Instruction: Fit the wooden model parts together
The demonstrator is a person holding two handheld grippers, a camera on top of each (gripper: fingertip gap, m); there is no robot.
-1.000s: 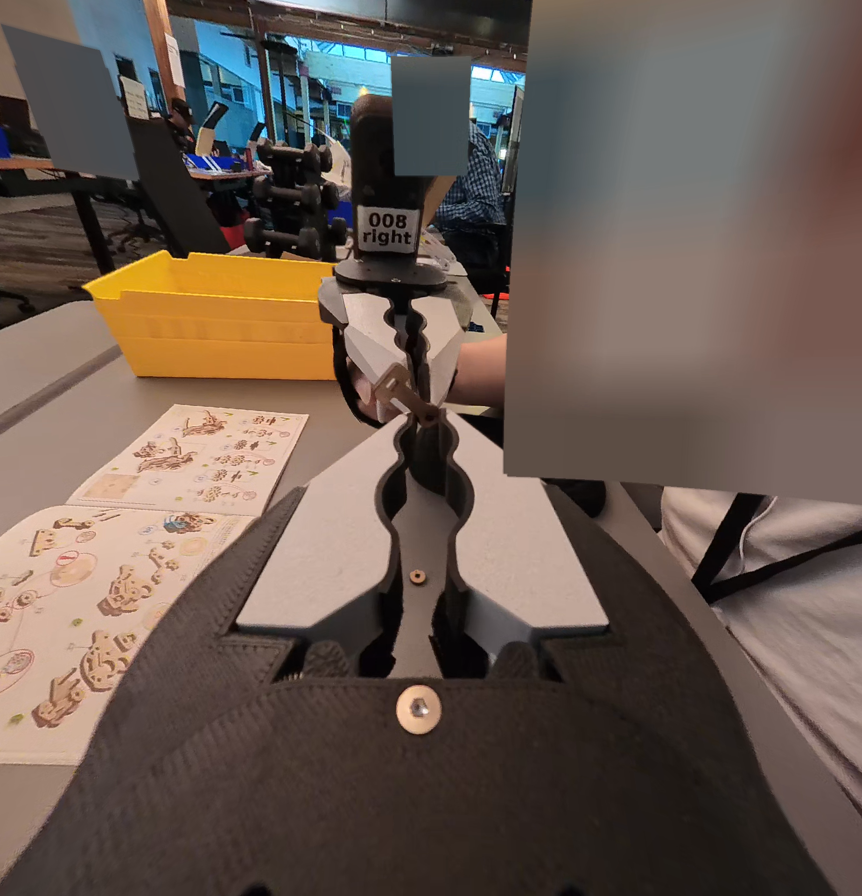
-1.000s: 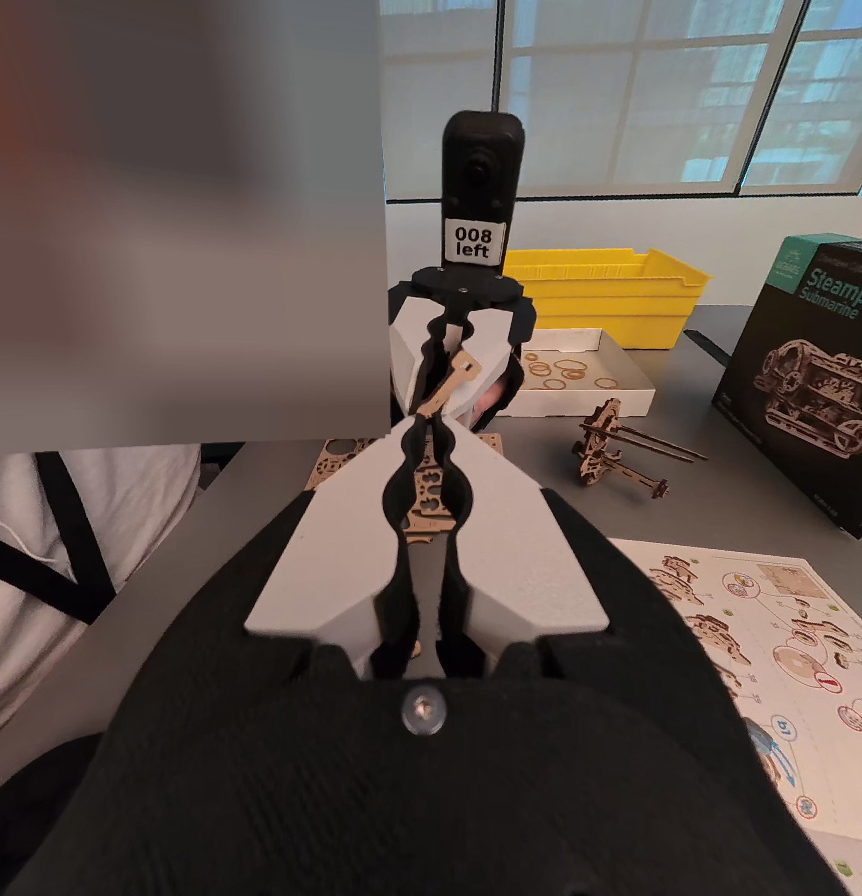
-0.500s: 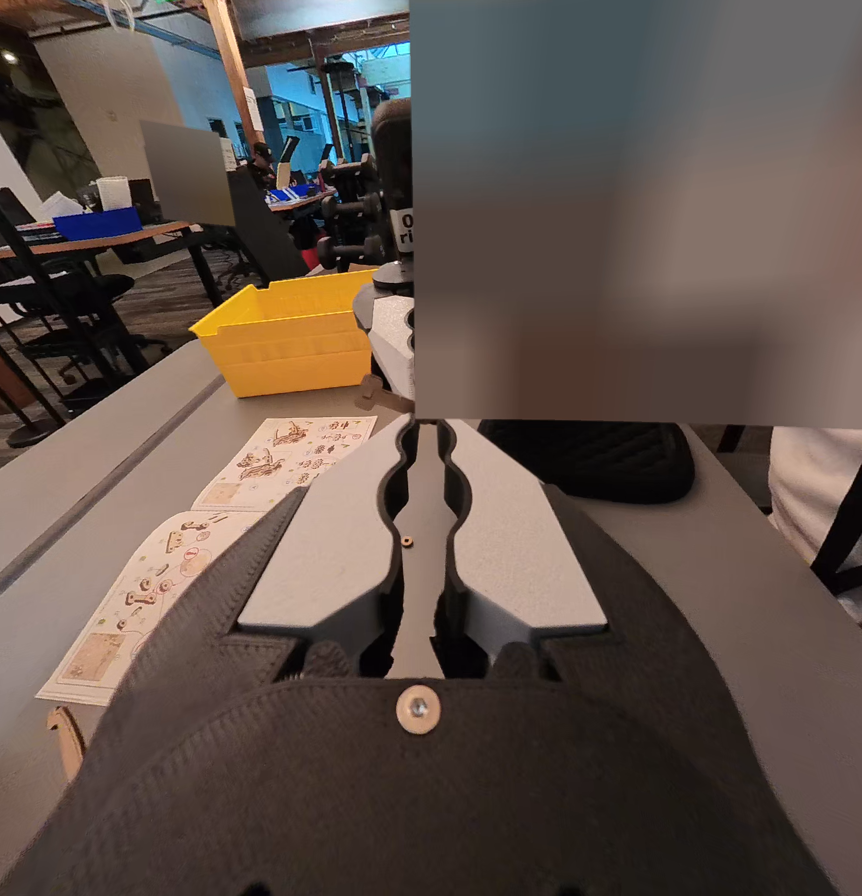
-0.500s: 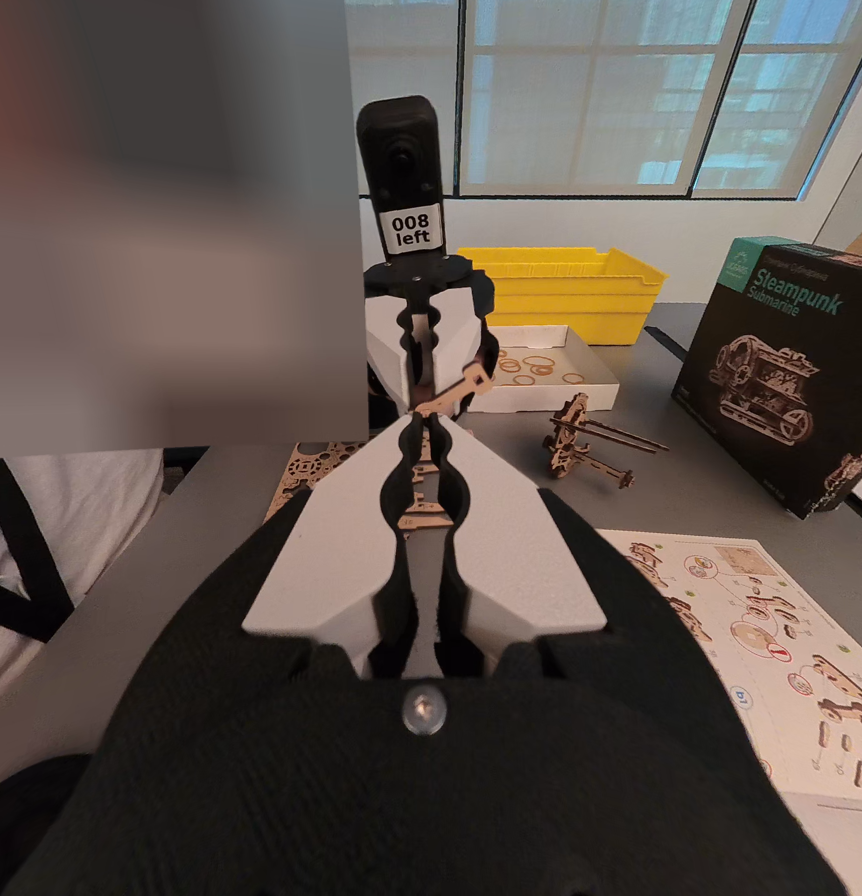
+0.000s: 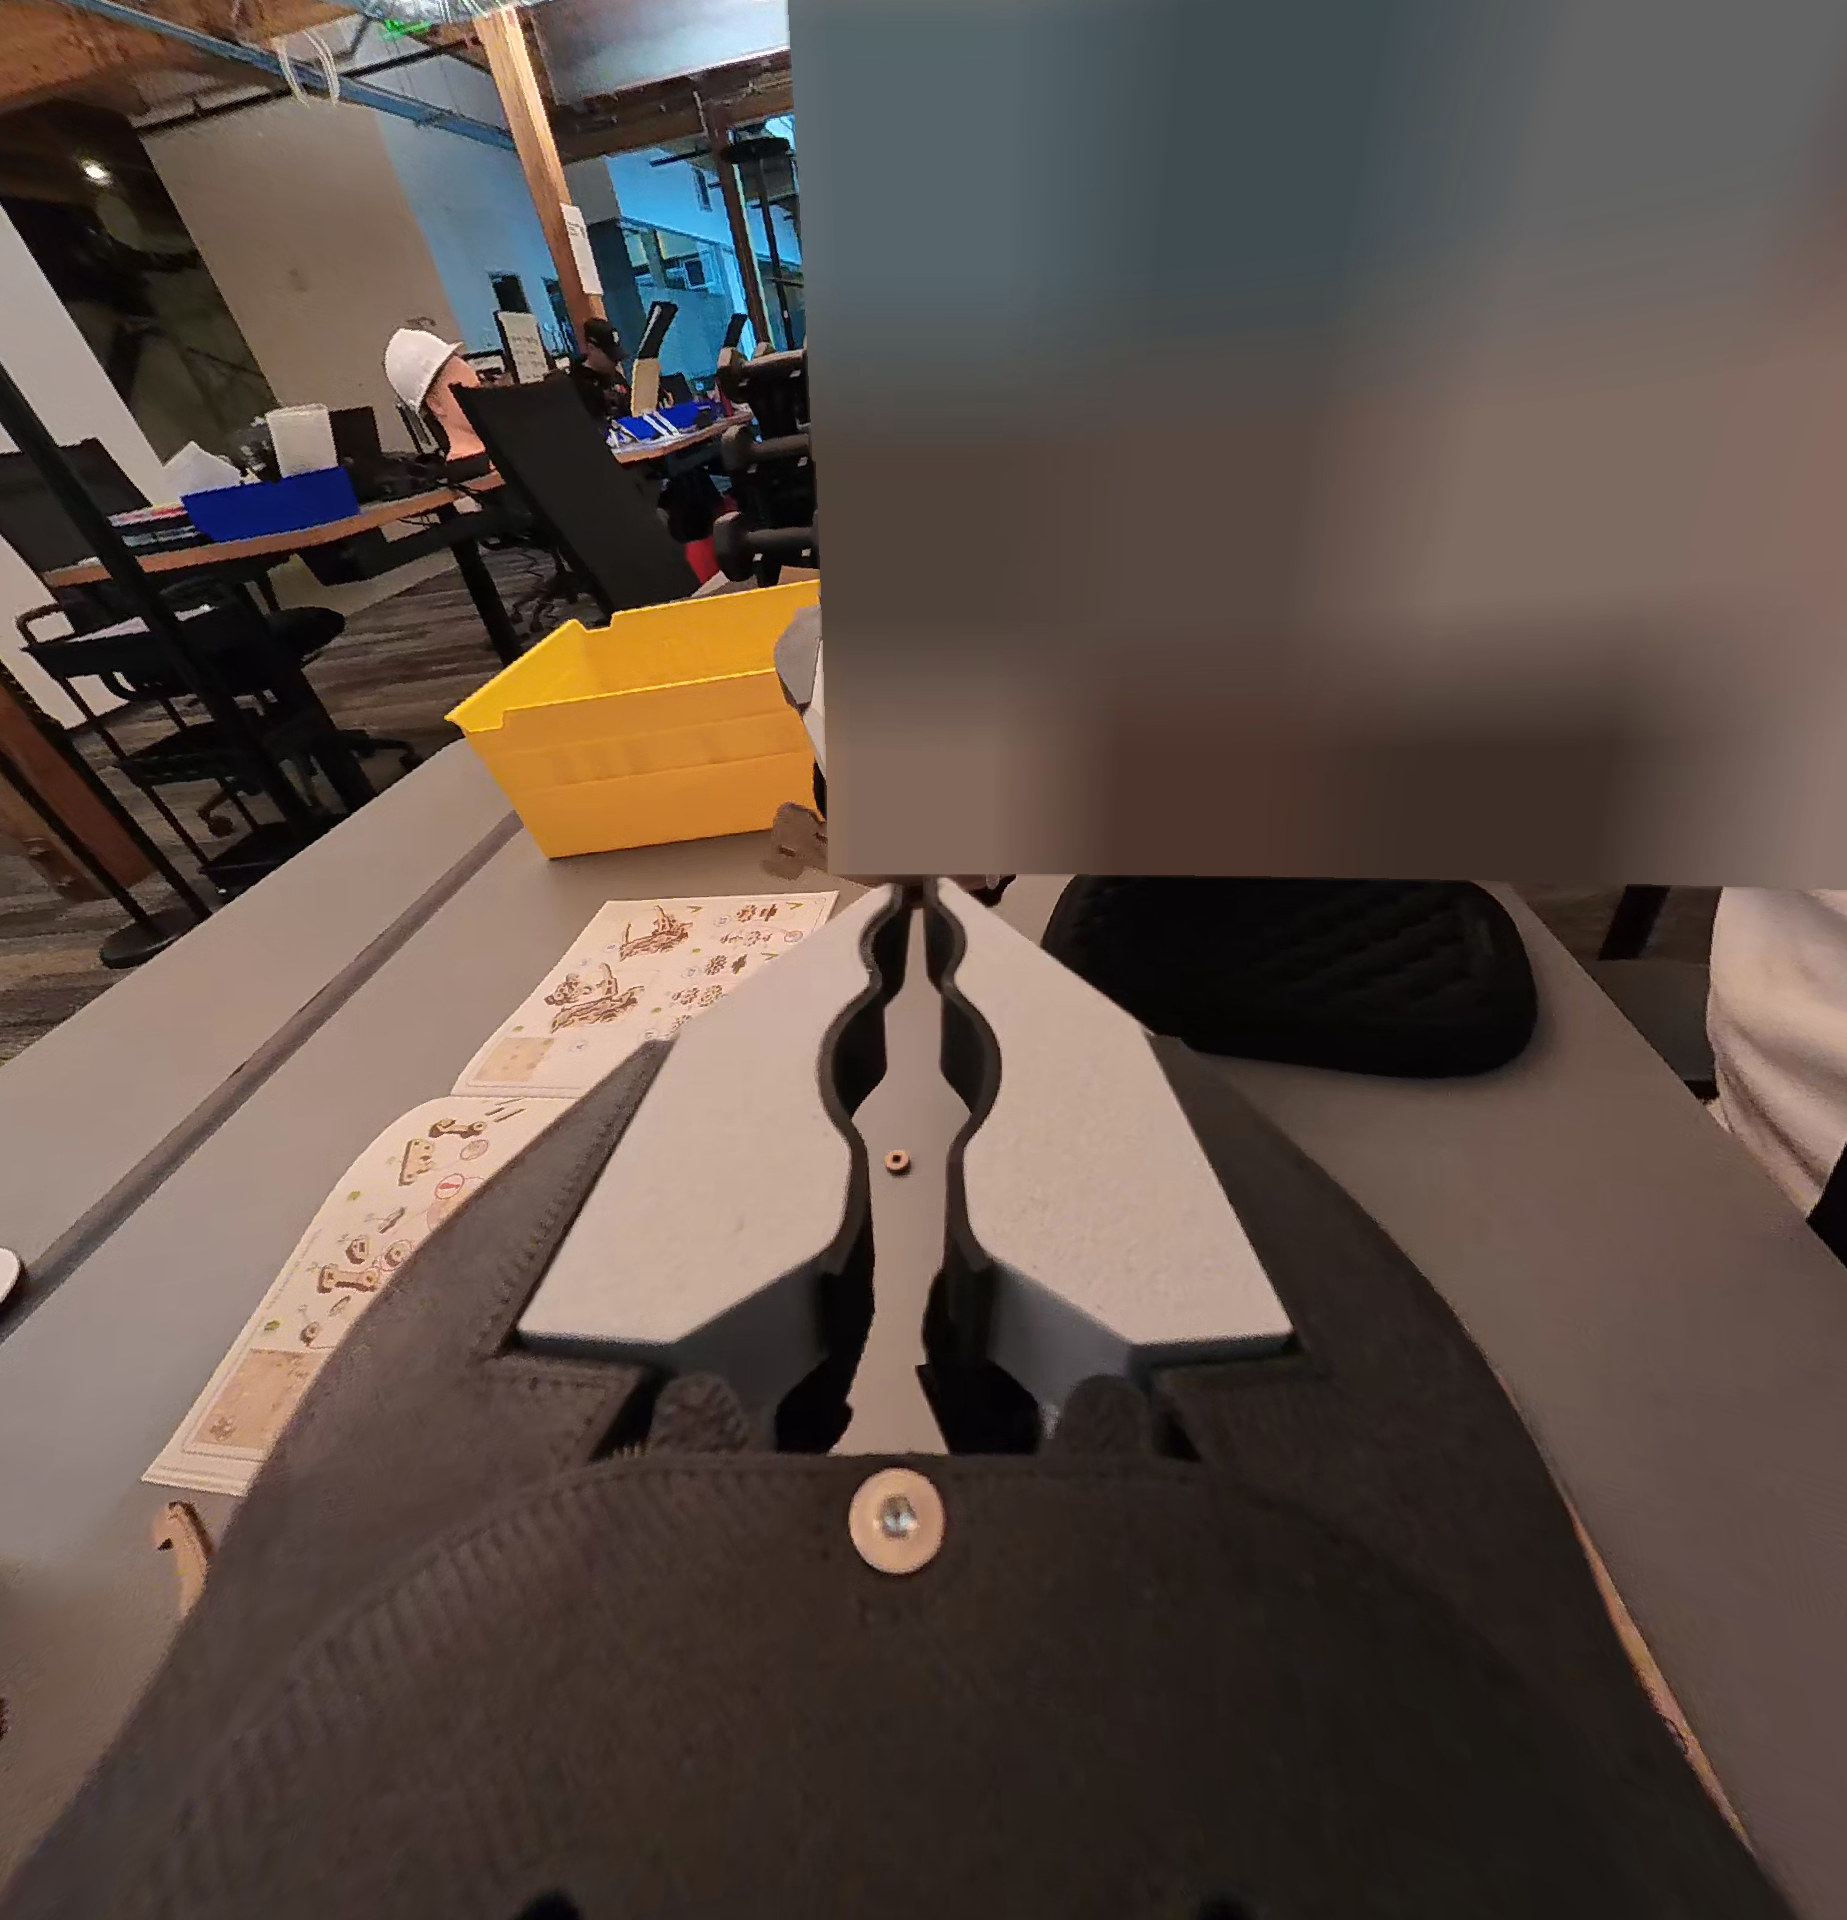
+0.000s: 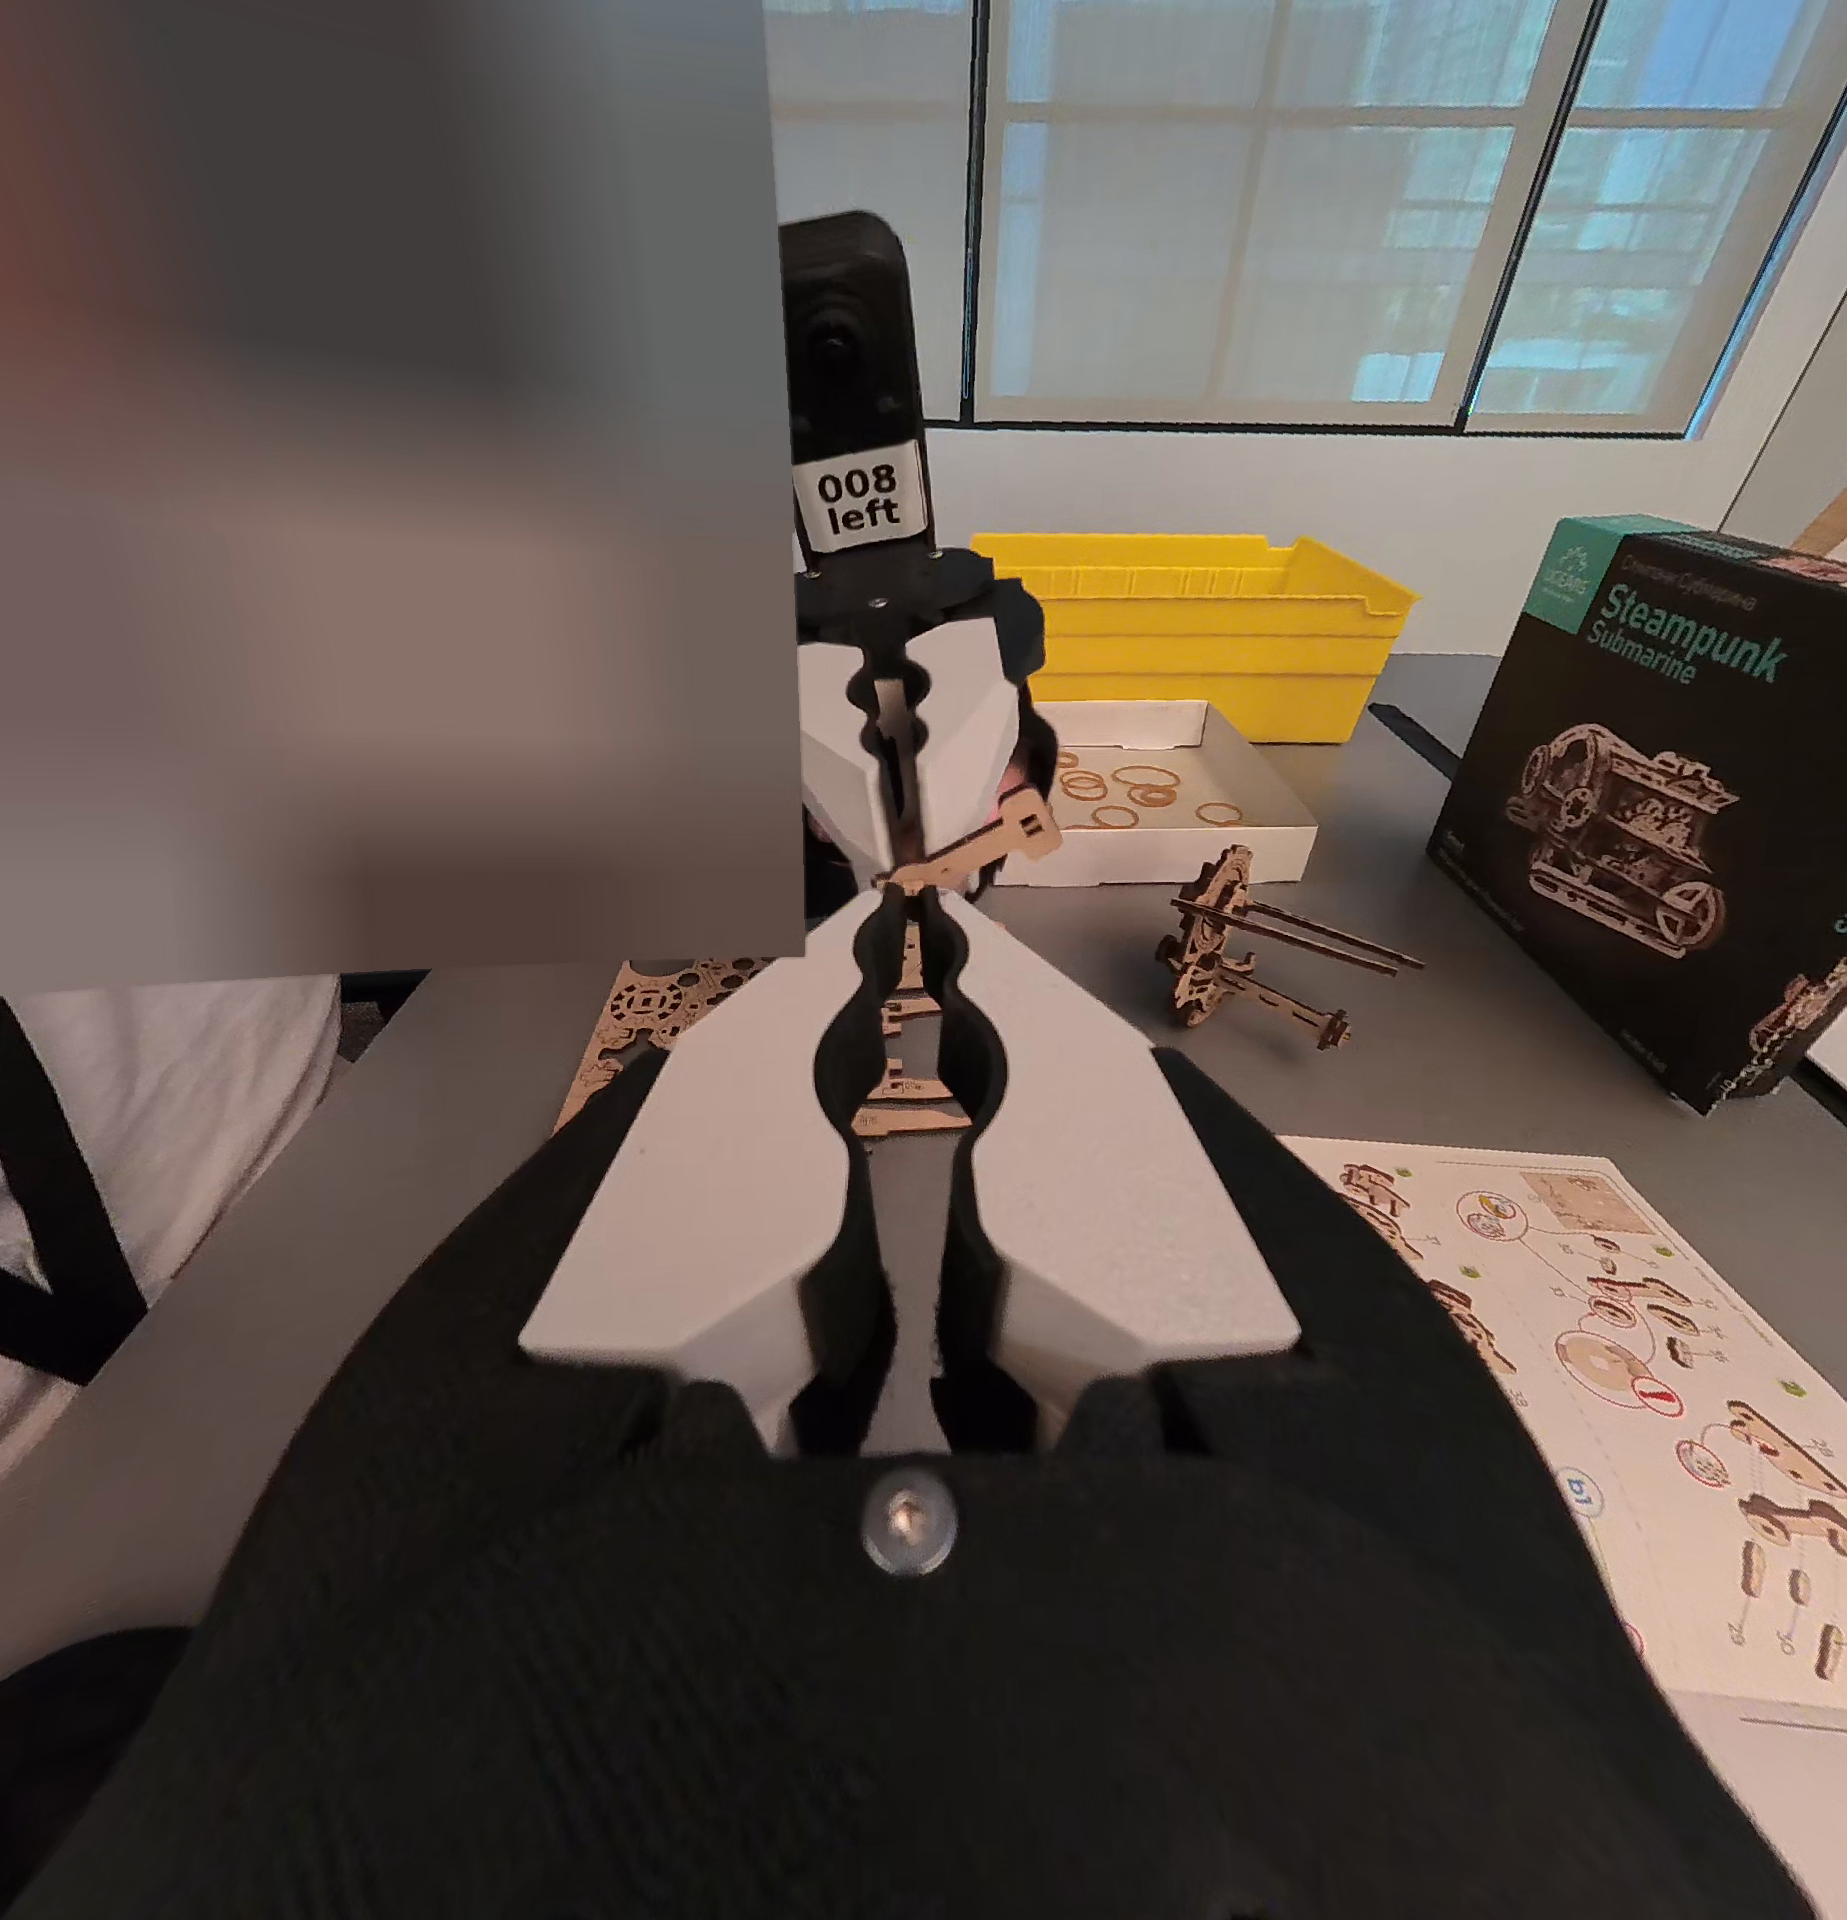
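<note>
A small flat wooden lever part (image 6: pixel 986 844) hangs in the air between my two grippers. My right gripper (image 6: pixel 903 909) is shut on its lower end. My left gripper (image 6: pixel 898 857) faces it, and its shut tips meet the same end. In the left wrist view my left gripper (image 5: pixel 914 899) is shut, and only the part's far end (image 5: pixel 794 836) shows beside a blurred patch. That patch hides most of the right gripper (image 5: pixel 799 675). A partly built wooden assembly (image 6: pixel 1220 956) stands on the grey table (image 6: pixel 1521 1091).
Around the table are a yellow bin (image 6: pixel 1210 634), a white tray (image 6: pixel 1251 831) of wooden rings, a black kit box (image 6: pixel 1677 810), instruction sheets (image 6: pixel 1625 1351) and cut wooden sheets (image 6: pixel 649 1013). In the left view a black cushion (image 5: pixel 1293 977) lies right and a tiny ring (image 5: pixel 898 1161) lies below. The grippers are tip to tip, or close to it. From either gripper's tips it is about 20 centimetres to the partly built wooden assembly (image 6: pixel 1220 956).
Both grippers have turned together while staying tip to tip. The left gripper now sits further left and closer in the right wrist view. The wooden part lies flatter than before.
</note>
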